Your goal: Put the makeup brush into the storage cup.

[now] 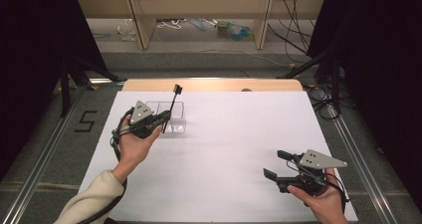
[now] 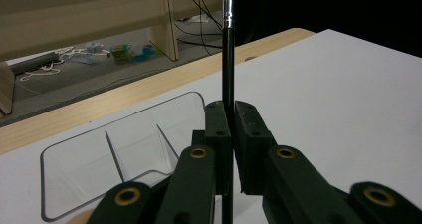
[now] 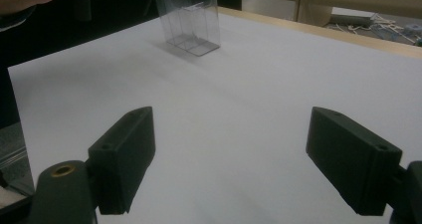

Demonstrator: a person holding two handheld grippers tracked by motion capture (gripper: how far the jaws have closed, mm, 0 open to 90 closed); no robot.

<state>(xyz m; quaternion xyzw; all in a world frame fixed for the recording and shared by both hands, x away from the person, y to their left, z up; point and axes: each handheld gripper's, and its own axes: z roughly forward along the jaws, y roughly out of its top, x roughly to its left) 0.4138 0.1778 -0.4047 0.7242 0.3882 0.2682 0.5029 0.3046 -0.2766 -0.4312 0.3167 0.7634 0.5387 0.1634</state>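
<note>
Left tool (image 2: 228, 149) clamps black brush (image 2: 228, 59); bristle end cut off.

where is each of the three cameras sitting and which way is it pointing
High view: fixed above the person's side, looking forward and down on the white table; both forearms, left gripper and right gripper enter from below.
Left gripper view: rides the left gripper, looking along jaws shut on a thin black brush with a silver ferrule, towards the table's far wooden edge.
Right gripper view: rides the right gripper, looking between open jaws across the table.
Shared: all three show the clear plastic divided box.
</note>
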